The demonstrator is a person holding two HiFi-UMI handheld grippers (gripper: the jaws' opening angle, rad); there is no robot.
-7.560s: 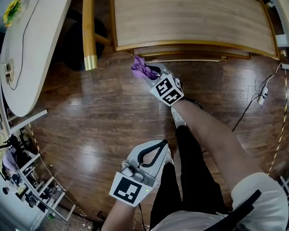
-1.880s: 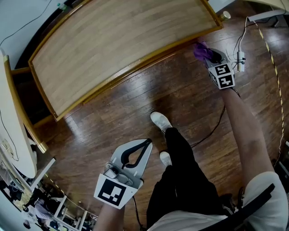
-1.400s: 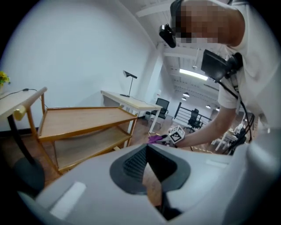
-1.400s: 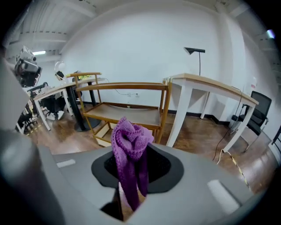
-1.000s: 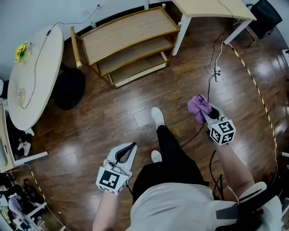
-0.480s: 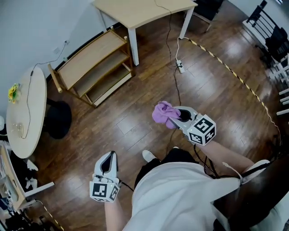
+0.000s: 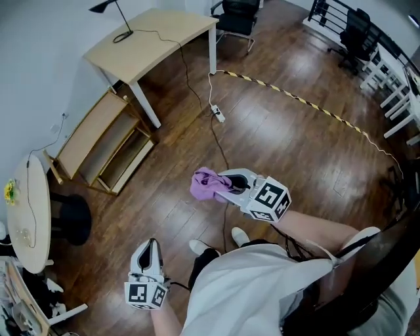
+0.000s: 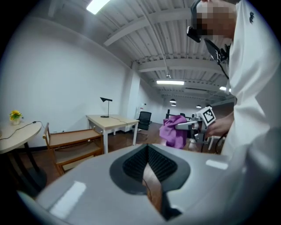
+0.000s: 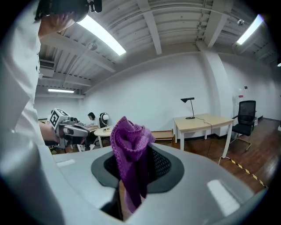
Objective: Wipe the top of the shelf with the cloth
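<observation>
The purple cloth [image 7: 206, 184] is bunched in my right gripper [image 7: 226, 188], whose jaws are shut on it, held in mid-air well above the floor. In the right gripper view the cloth [image 9: 128, 151] rises out of the shut jaws. The wooden shelf [image 7: 90, 146] stands far off at the left against the wall, its top bare. My left gripper [image 7: 149, 245] is low at the bottom left, shut with nothing in it. The left gripper view shows the shelf [image 8: 72, 139] at the left and the cloth [image 8: 173, 130] in the right gripper [image 8: 188, 126] across the room.
A light wooden desk [image 7: 149, 44] with a black lamp stands beyond the shelf. A round white table [image 7: 29, 210] is at the far left. A cable and power strip [image 7: 216, 113] and striped floor tape [image 7: 308, 105] lie on the dark wood floor. An office chair [image 7: 237, 14] stands at the top.
The shelf has shrunk and drifted left as the view pulled farther away from it. My right gripper with the cloth shifted left and lower in view. The left gripper stayed shut, low.
</observation>
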